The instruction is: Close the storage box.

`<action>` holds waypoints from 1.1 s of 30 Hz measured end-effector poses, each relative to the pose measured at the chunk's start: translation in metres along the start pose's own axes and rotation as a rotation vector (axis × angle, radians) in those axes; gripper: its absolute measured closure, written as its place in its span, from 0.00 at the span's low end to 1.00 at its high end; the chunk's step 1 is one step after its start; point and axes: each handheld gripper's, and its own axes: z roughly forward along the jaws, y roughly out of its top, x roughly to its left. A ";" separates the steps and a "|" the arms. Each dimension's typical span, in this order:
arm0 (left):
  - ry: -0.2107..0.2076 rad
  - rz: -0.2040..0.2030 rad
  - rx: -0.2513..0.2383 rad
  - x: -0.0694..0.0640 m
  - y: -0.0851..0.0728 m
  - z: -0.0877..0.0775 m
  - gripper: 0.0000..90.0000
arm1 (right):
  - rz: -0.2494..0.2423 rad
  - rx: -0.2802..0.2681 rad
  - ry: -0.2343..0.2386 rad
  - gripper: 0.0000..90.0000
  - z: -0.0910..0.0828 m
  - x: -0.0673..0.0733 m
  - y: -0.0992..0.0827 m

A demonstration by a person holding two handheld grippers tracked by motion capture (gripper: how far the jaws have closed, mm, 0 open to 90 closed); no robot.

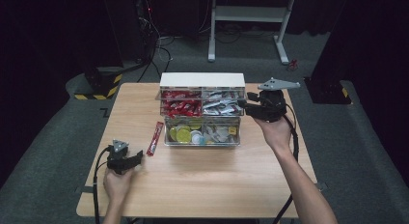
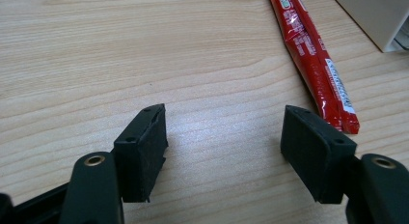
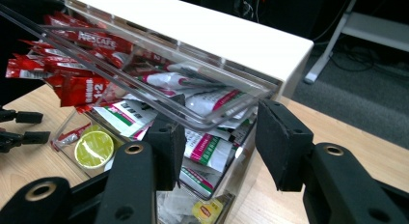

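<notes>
A clear tiered organizer with a white top (image 1: 202, 79) stands at the back middle of the wooden table (image 1: 202, 185). Its tiers hold red coffee sticks (image 1: 181, 107), white-and-green sachets (image 1: 219, 105) and yellow-lidded cups (image 1: 183, 135). One red stick sachet (image 1: 155, 138) lies flat on the table just left of it. My left gripper (image 1: 137, 157) rests near the front left, open, with bare wood between its jaws (image 2: 224, 137); the red sachet (image 2: 313, 69) lies beyond its right jaw. My right gripper (image 1: 243, 104) is at the organizer's right end, jaws apart (image 3: 217, 137) by the clear tier's corner (image 3: 231, 96), pads pressing nothing.
In the right gripper view the white-and-green sachets (image 3: 207, 149) sit just beyond the jaws. A white desk frame (image 1: 248, 14) and a yellow-and-black striped base (image 1: 99, 86) stand on the floor behind the table. Bare wood stretches across the table's front half.
</notes>
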 end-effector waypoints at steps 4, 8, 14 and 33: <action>0.000 0.001 0.000 0.000 0.000 0.000 0.37 | -0.007 -0.005 -0.009 0.59 0.000 0.002 -0.002; 0.001 0.002 0.000 0.000 0.000 0.000 0.37 | -0.009 0.001 -0.006 0.59 -0.001 0.003 -0.004; 0.000 0.003 0.001 0.000 0.000 0.000 0.37 | -0.004 0.010 0.028 0.63 0.000 0.001 -0.011; 0.001 0.002 0.001 0.000 0.000 0.000 0.37 | -0.023 0.040 0.044 0.62 0.003 0.003 -0.024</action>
